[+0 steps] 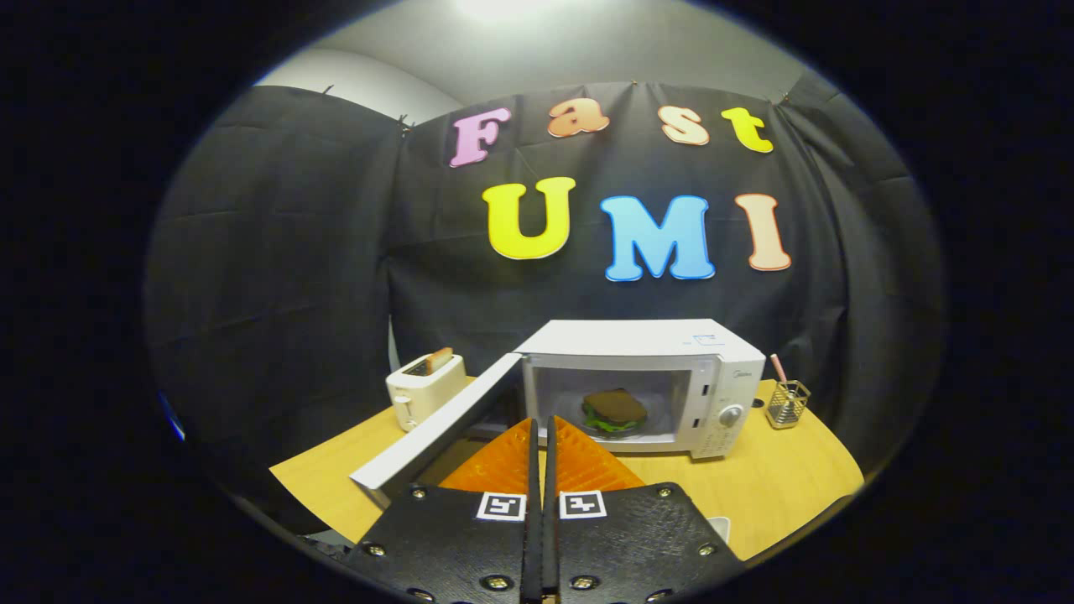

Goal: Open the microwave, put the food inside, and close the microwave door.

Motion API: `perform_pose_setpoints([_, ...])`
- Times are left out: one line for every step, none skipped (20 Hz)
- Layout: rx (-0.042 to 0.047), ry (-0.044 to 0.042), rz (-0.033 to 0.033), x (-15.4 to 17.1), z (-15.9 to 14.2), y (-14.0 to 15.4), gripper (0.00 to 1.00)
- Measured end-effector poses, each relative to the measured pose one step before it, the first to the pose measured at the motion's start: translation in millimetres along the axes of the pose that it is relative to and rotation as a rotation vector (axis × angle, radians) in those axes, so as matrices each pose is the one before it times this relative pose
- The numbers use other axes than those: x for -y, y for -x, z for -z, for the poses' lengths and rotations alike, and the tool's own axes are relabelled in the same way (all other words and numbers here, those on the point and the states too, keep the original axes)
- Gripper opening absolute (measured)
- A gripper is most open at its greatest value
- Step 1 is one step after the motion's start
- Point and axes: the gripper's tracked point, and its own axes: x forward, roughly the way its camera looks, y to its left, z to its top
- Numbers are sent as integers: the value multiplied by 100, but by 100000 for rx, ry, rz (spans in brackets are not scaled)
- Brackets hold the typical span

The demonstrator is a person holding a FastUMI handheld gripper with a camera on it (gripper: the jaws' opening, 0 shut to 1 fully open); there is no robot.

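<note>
The gripper (541,428) has its fingers pressed together on nothing, and their tips cover the lower front edge of the boxy white microwave (646,377), so that bit's hidden. Inside sits the brown sandwich with green lettuce (615,411), the white door (436,428) swung open beside the fingers. A cream toaster (424,387) and a wire mesh pen cup (787,404) flank it on the wooden table (780,478).

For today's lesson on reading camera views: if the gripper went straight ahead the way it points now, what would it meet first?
The gripper, fingers closed together and empty, points at the open microwave. Most likely it would enter the cavity and reach the sandwich first, though depth is hard to judge. The door stands off to one side.
</note>
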Motion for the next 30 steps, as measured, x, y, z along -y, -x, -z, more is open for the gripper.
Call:
perform_pose_setpoints([538,670,-4954,-2304,195,56,0])
perform_pose_setpoints([727,1554,-4294,-1899,-100,-93,1])
perform_pose_setpoints([883,550,-2919,-1492,32,-218,1])
perform_pose_setpoints([269,240,-2565,-1413,227,-307,1])
perform_pose_setpoints([-200,-99,-2562,-1280,574,-376,1])
perform_pose_setpoints([-441,-680,-1742,-1073,649,-508,1])
perform_pose_setpoints([-988,-555,-1756,-1245,705,-577,1])
perform_pose_setpoints([-1352,135,-2253,-1267,879,-547,1])
perform_pose_setpoints([-1356,1039,-1718,-1185,826,-736,1])
perform_pose_setpoints([15,2051,-104,-628,308,-453,1])
perform_pose_setpoints([94,712,-720,-575,528,-448,1])
perform_pose_setpoints([-747,174,-538,-475,596,-509,1])
perform_pose_setpoints([-799,225,921,-119,750,-793,1])
perform_pose_setpoints([-1310,-554,1777,342,551,-154,1])
perform_pose_setpoints([-1708,-1194,1442,563,598,-176,1])
perform_pose_setpoints([-1390,-1222,976,575,489,-115,1])
perform_pose_setpoints([-432,-728,-1794,41,-361,760,1])
perform_pose_setpoints([108,713,1290,476,168,-680,1])
perform_pose_setpoints([619,1730,1710,917,-130,547,1])
perform_pose_setpoints([855,822,1355,843,-301,383,1])
perform_pose_setpoints([760,436,1418,802,-207,364,1])
perform_pose_setpoints([356,719,1368,873,-135,339,1])
perform_pose_setpoints([-79,990,1658,1119,-54,431,1])
perform_pose_setpoints([-636,1232,908,990,18,251,1])
perform_pose_setpoints([-423,881,233,826,186,412,1])
perform_pose_setpoints([44,922,969,968,-28,333,1])
perform_pose_setpoints([3,1055,2050,1422,27,428,1])
perform_pose_setpoints([-251,859,2221,1168,174,207,1])
perform_pose_setpoints([-342,497,2387,1377,77,245,1])
perform_pose_setpoints([-491,123,2076,1170,82,25,1])
